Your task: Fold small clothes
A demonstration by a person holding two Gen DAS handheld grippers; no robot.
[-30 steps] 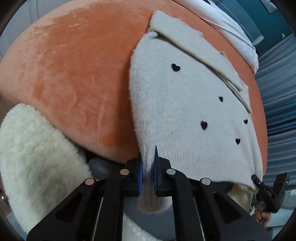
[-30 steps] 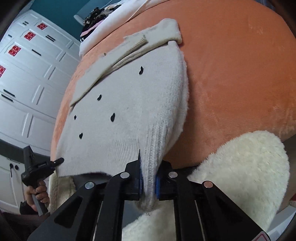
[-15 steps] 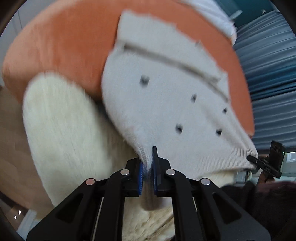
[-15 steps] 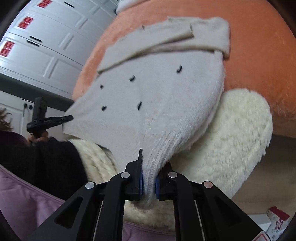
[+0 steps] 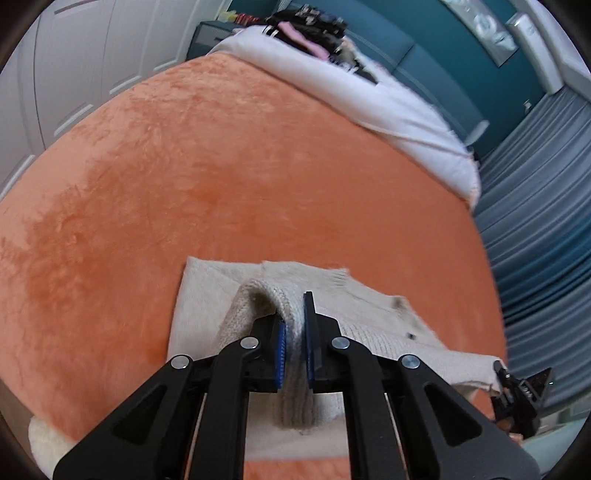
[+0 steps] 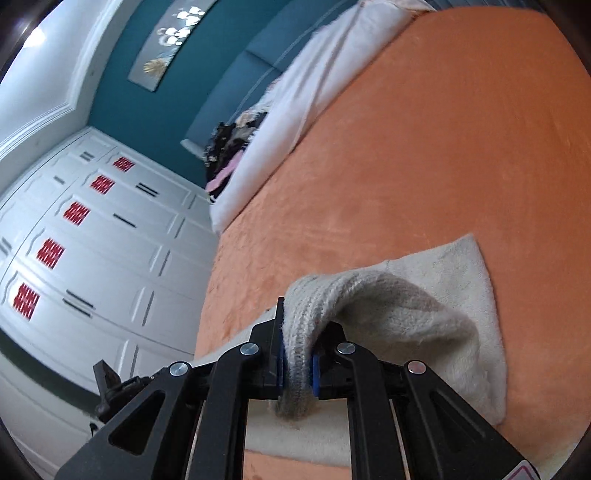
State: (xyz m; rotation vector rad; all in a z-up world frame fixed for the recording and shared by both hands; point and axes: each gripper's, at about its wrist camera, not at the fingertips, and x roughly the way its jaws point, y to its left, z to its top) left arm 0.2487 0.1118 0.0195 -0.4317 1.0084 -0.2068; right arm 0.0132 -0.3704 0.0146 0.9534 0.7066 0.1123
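A small cream knit sweater (image 5: 207, 302) with tiny black hearts lies on the orange blanket (image 5: 221, 177), folded over on itself. My left gripper (image 5: 294, 332) is shut on the ribbed hem at one corner, held over the garment. My right gripper (image 6: 297, 347) is shut on the ribbed hem at the other corner; the sweater (image 6: 454, 280) drapes off to its right. Each gripper shows at the edge of the other's view: the right gripper in the left wrist view (image 5: 524, 391), the left gripper in the right wrist view (image 6: 118, 387).
A white folded duvet (image 5: 362, 96) lies across the far end of the bed with a pile of dark clothes (image 5: 314, 29) behind it. White wardrobe doors (image 6: 92, 258) stand to one side, blue-grey curtains (image 5: 546, 221) to the other. A cream fleece throw (image 5: 40, 439) hangs at the near edge.
Both grippers have lifted the hem up and carried it forward over the sweater, folding the lower half onto the upper. The views now look along the bed instead of down on the garment.
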